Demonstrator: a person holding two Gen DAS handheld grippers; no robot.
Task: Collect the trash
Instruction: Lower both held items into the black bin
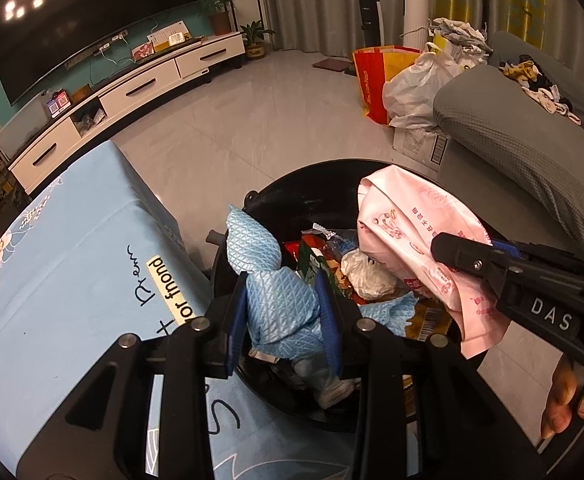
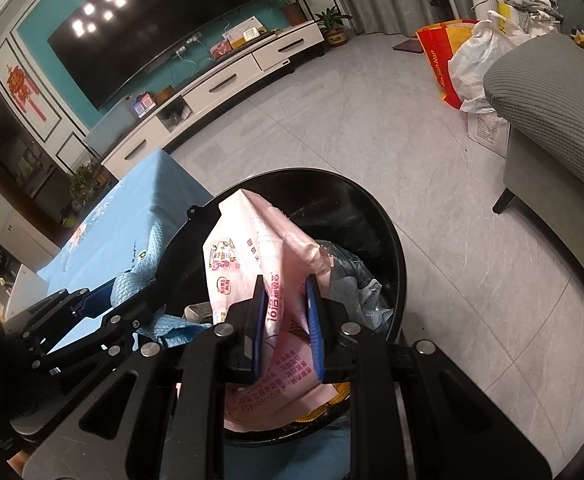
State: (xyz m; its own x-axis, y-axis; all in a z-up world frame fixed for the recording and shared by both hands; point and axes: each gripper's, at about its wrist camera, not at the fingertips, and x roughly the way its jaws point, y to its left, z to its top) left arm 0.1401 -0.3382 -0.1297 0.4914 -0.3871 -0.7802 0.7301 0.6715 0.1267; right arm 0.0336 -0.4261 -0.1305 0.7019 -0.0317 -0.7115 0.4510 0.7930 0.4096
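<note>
Beside black bin (image 2: 388,240), bare floor (image 2: 472,280)

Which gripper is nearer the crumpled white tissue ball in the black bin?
Left. The left gripper, shut on a blue textured cloth, is just beside the crumpled white tissue ball. The right gripper holds a pink plastic wrapper slightly farther off.

Black bin (image 1: 324,176): near rim hidden behind gripper bodies in both views. Pink wrapper (image 2: 252,264): lower end hidden by the right gripper (image 2: 286,332) at 6 o'clock; print too small to read. Hand (image 1: 568,396): cut off at 4 o'clock. Sofa (image 2: 564,112): cut off at 3 o'clock.
</note>
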